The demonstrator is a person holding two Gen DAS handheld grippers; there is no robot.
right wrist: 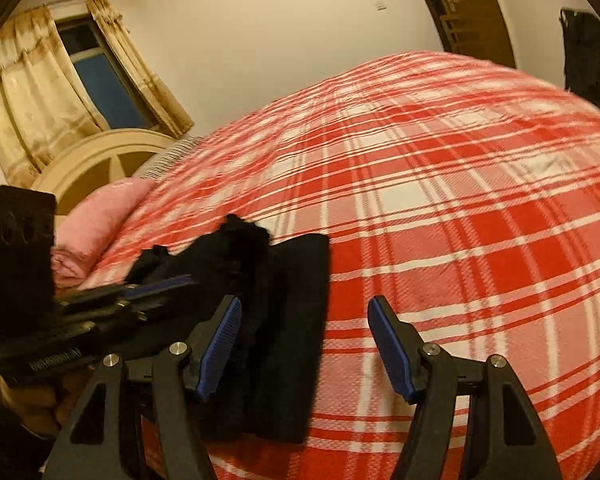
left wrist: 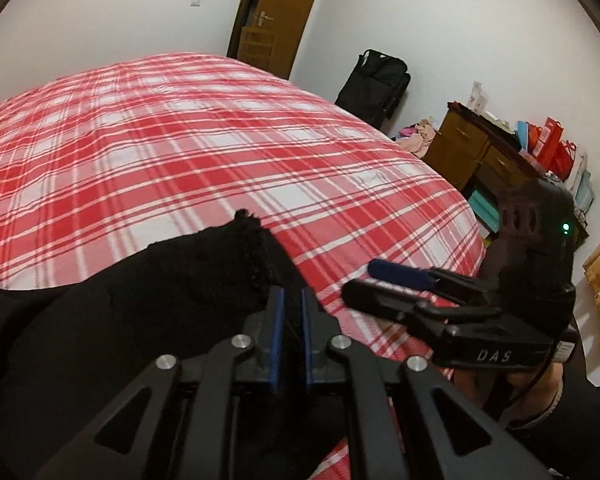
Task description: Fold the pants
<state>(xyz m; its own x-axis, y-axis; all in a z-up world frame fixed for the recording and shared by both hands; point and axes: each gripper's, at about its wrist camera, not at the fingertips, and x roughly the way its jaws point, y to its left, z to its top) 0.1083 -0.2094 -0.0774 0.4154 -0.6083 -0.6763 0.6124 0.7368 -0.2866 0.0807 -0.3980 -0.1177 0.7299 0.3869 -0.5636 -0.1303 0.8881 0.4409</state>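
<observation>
Pants (right wrist: 276, 320) on bed (right wrist: 460, 240), seemingly pinched in closed left tool (left wrist: 291, 300), beside wide-open, empty right tool (right wrist: 304, 336).

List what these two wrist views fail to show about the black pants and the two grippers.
- Left wrist view: the black pants run off the left and bottom edges, and the left gripper covers their near part, so their full shape is unknown.
- Right wrist view: the left gripper is motion-blurred; its hold on the fabric is unclear there.
- Right wrist view: the open right gripper hides the pants' near edge.
- Neither view shows how many folds are done.
</observation>
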